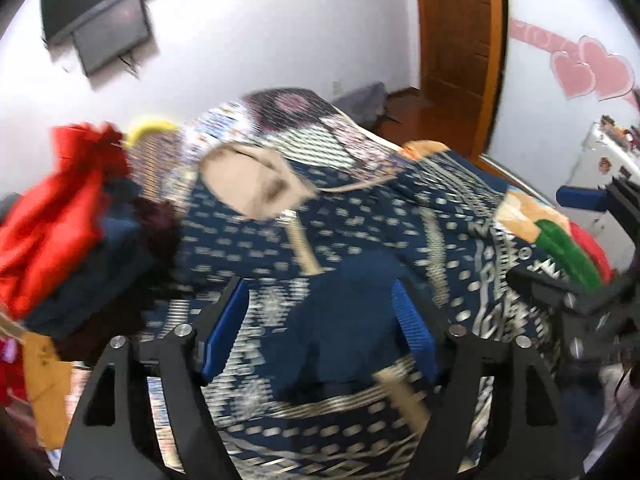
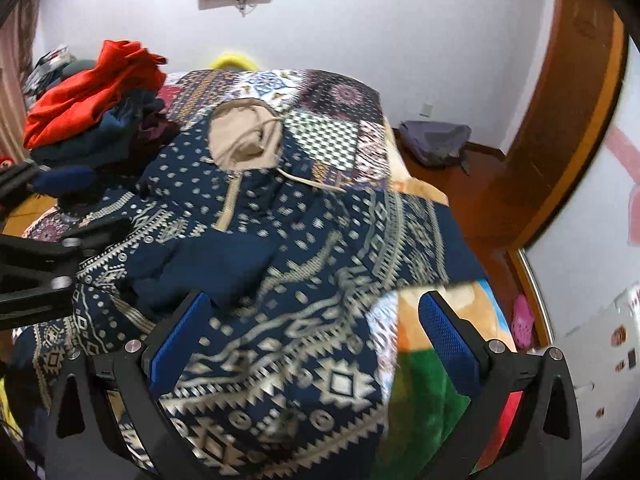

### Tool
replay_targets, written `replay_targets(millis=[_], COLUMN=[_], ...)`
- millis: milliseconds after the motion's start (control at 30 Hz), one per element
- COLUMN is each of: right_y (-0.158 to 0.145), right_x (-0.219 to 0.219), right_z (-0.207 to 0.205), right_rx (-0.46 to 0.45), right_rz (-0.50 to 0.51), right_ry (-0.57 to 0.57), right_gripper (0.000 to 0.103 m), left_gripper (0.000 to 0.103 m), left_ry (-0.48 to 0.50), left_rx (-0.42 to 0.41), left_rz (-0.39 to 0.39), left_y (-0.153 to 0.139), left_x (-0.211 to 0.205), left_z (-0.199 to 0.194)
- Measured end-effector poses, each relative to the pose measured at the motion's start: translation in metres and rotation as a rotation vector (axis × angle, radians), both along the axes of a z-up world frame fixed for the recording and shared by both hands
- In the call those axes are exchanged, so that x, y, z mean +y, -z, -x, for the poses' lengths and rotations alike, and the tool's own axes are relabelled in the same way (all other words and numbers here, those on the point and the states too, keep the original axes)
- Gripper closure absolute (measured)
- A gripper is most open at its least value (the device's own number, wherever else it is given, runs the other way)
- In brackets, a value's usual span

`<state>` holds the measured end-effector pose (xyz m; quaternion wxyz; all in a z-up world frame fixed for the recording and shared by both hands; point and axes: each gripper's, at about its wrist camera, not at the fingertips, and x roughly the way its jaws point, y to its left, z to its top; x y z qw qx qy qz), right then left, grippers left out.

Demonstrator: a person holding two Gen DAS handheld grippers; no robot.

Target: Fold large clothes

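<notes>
A navy hoodie (image 1: 352, 216) with a cream pattern and a beige-lined hood (image 1: 248, 184) lies spread face up on the bed; the right wrist view shows the hoodie (image 2: 304, 248) as well. My left gripper (image 1: 320, 292) hovers open just over a plain navy sleeve part folded onto the chest, with nothing pinched between its blue pads. My right gripper (image 2: 314, 300) is open too, above the hoodie's patterned lower right side near its edge. One of the right gripper's blue pads (image 1: 580, 198) shows at the right of the left wrist view.
A patchwork bedcover (image 2: 332, 136) lies under the hoodie. A pile of clothes topped by a red garment (image 2: 96, 84) sits at the left. An orange and green fleece blanket (image 2: 424, 380) lies at the right edge. A grey bag (image 2: 436, 140) is on the floor by the wooden door (image 1: 456, 40).
</notes>
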<state>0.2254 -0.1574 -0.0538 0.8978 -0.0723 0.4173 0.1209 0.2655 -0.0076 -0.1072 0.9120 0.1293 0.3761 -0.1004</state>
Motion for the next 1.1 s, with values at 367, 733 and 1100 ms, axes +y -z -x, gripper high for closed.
replay_targets(millis=[367, 733, 1100], right_y=[0.018, 0.07, 0.107], right_x=[0.074, 0.151, 0.16], right_z=[-0.024, -0.037, -0.048], right_rx=[0.12, 0.33, 0.467], right_rz=[0.047, 0.143, 0.111], right_ry=[-0.265, -0.46, -0.488], right_gripper=[0.0, 0.008, 0.047], left_gripper=[0.008, 0.008, 0.008], left_ry=[-0.233, -0.311, -0.315], left_rx=[0.021, 0.205, 0.321], left_rz=[-0.028, -0.037, 0.019], left_y=[0.006, 0.079, 0.122], left_x=[0.116, 0.17, 0.174], left_z=[0.027, 0.04, 0.029])
